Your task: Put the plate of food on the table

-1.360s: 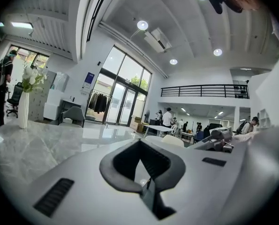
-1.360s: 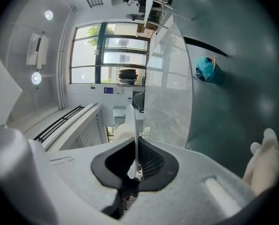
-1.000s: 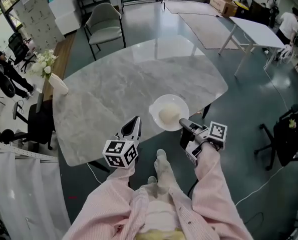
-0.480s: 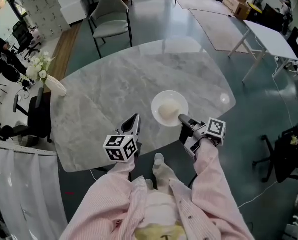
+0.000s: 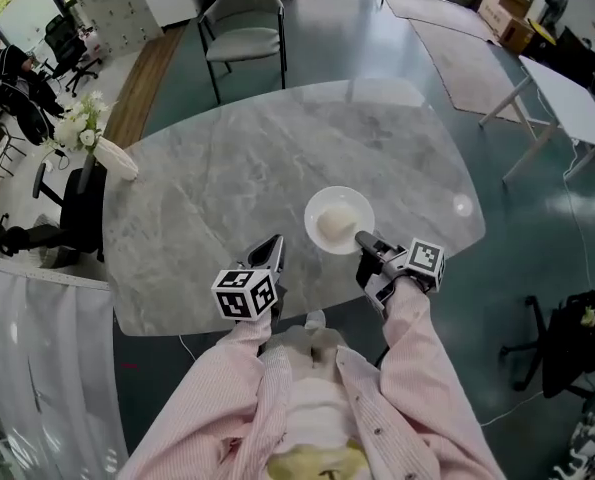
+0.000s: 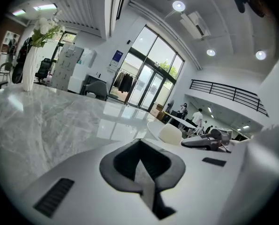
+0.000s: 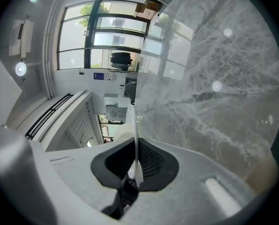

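A white plate [image 5: 339, 218] with a pale round bun [image 5: 334, 227] on it is over the marble table [image 5: 217, 198], near its front edge. I cannot tell whether the plate rests on the top. My right gripper [image 5: 363, 241] is shut on the plate's near rim. In the right gripper view the plate [image 7: 136, 125] runs edge-on between the jaws of the right gripper [image 7: 135, 165]. My left gripper [image 5: 274, 255] is shut and holds nothing, left of the plate. The left gripper view shows the left gripper [image 6: 140, 156], with the plate [image 6: 169, 133] ahead on the right.
A vase of white flowers [image 5: 105, 148] stands at the table's left edge. A grey chair [image 5: 245, 18] is at the far side and a black office chair [image 5: 75, 218] at the left. A white folding table [image 5: 575, 90] stands far right. The floor is dark.
The plate and both grippers have moved farther in over the table from its front edge. The right gripper has kept its hold on the rim.
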Tool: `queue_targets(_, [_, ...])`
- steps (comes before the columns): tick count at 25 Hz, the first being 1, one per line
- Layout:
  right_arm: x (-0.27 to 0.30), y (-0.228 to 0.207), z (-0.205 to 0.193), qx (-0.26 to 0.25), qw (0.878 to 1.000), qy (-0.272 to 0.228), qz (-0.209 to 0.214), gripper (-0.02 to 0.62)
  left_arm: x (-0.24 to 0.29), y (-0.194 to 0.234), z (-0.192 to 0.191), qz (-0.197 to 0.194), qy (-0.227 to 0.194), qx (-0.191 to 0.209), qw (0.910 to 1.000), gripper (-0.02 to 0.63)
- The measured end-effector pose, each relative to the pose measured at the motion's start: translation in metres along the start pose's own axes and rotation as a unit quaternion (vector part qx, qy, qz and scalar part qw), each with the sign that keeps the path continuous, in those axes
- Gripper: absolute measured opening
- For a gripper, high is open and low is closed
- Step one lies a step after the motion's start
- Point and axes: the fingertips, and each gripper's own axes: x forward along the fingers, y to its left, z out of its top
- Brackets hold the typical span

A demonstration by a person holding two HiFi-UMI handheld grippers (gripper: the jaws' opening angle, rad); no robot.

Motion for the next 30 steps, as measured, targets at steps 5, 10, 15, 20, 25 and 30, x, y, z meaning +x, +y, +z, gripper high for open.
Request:
queue_targets(5, [0.017, -0.019, 0.003, 0.020, 0.999, 0.011, -0.037, 0.015, 0.013, 0.009, -0.014, 0.006, 0.028, -0.018, 0.9994, -0.008])
queue_targets(10, [0.037, -0.029, 0.011, 0.027, 0.999, 0.012, -0.043, 0.015, 0.032, 0.018, -0.024, 0.009, 0.054, -0.035, 0.9979, -0.008])
queue_targets(15, [0.054, -0.046, 0.023, 0.011, 0.999, 0.014, -0.048, 0.015, 0.051, 0.024, -0.034, 0.007, 0.072, -0.048, 0.9962, -0.008])
queue_targets(20, [0.061, -0.057, 0.020, 0.024, 0.997, 0.016, -0.072, 0.015, 0.061, 0.030, -0.038, 0.006, 0.075, -0.062, 0.9952, -0.008])
queue_targets(25, [0.065, -0.066, 0.018, 0.012, 0.996, 0.021, -0.084, 0.015, 0.066, 0.032, -0.043, 0.006, 0.087, -0.065, 0.9941, -0.008])
queue_targets(30, [0.063, -0.071, 0.014, 0.018, 0.995, 0.022, -0.101, 0.015, 0.067, 0.030, -0.048, 0.006, 0.095, -0.070, 0.9930, -0.008])
